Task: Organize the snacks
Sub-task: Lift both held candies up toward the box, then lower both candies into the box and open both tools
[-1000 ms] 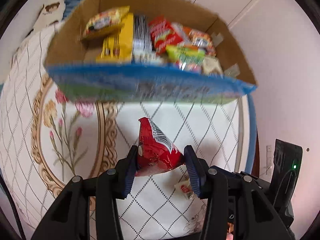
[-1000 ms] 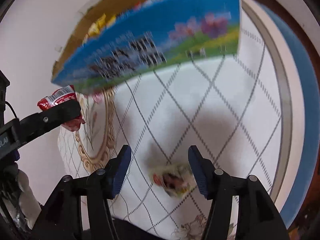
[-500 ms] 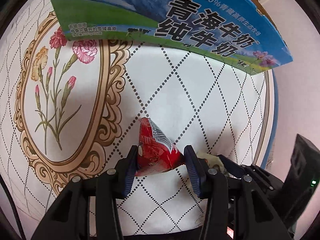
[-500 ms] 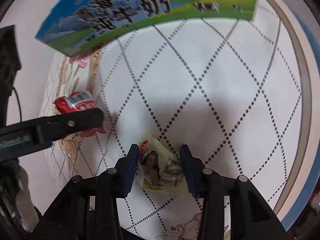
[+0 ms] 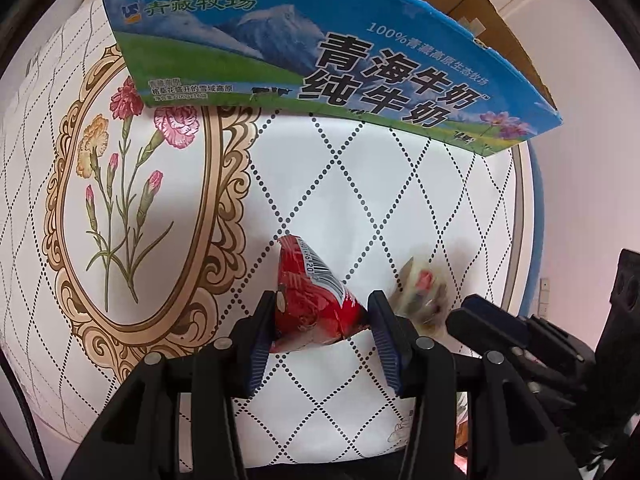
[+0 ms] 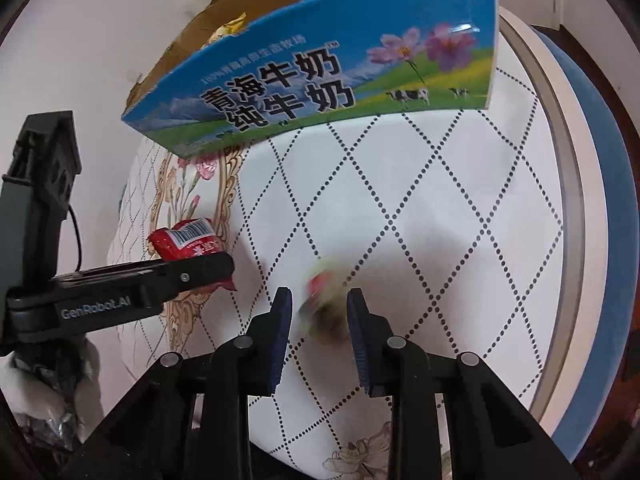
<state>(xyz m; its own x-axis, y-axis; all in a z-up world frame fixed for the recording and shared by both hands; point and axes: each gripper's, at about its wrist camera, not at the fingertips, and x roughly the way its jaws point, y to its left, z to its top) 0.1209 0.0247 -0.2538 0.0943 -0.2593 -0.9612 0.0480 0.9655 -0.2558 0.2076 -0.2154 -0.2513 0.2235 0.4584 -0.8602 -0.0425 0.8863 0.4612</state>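
My left gripper point(image 5: 322, 312) is shut on a red snack packet point(image 5: 312, 300) with a barcode, held above the tablecloth; the packet also shows in the right wrist view point(image 6: 188, 240). My right gripper point(image 6: 318, 312) is shut on a small pale snack packet point(image 6: 322, 308) with red print, blurred by motion; it also shows in the left wrist view point(image 5: 420, 292). A blue and green milk carton box point(image 5: 320, 64) stands on the table behind both grippers, its open top showing cardboard and some snacks; it also shows in the right wrist view point(image 6: 312, 76).
The round table wears a white quilted cloth point(image 5: 400, 200) with dotted diamonds and a gold oval frame of carnations point(image 5: 120, 200). The table's blue rim point(image 6: 592, 200) curves at the right. A pink wall lies beyond.
The right gripper has lifted the small pale packet off the cloth. Both grippers have pulled back and up a little, so the box looks farther. The left still holds the red packet.
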